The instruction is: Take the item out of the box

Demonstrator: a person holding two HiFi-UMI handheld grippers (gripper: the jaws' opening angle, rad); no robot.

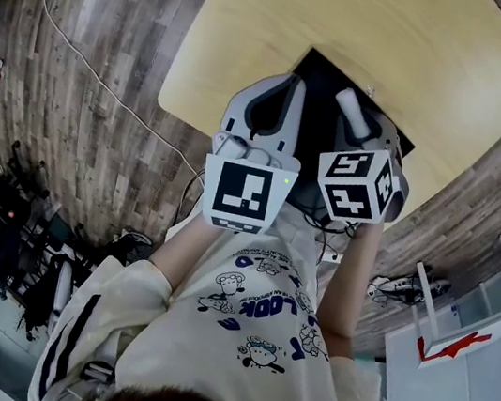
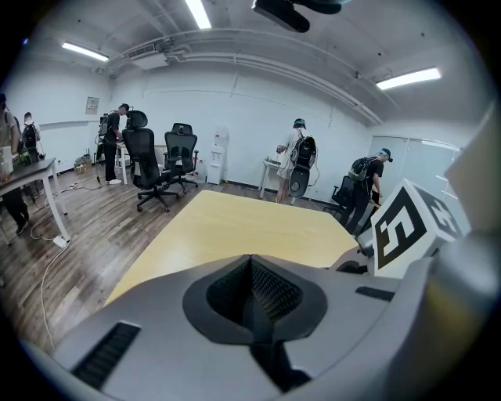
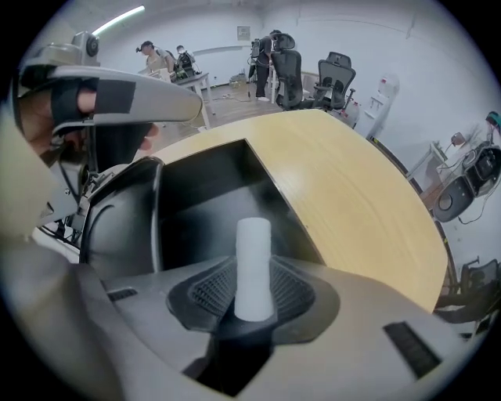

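Note:
A black box [image 1: 322, 68] lies open on the near edge of the yellow table [image 1: 383, 36]. My right gripper [image 1: 363, 120] points steeply down over the box, shut on a white cylinder [image 1: 352, 108]. In the right gripper view the white cylinder [image 3: 253, 262] stands out straight between the ribbed pads [image 3: 210, 291], above the dark inside of the box [image 3: 207, 192]. My left gripper [image 1: 291, 86] hovers beside it over the box's left edge. In its own view the left gripper [image 2: 252, 274] is shut with nothing between the jaws, and the table [image 2: 235, 223] stretches ahead.
Wood floor surrounds the table, with a white cable [image 1: 83, 62] running across it. Office chairs [image 2: 153, 160] and several people [image 2: 297, 160] stand at the far wall. A white cabinet [image 1: 461, 363] sits at the lower right of the head view.

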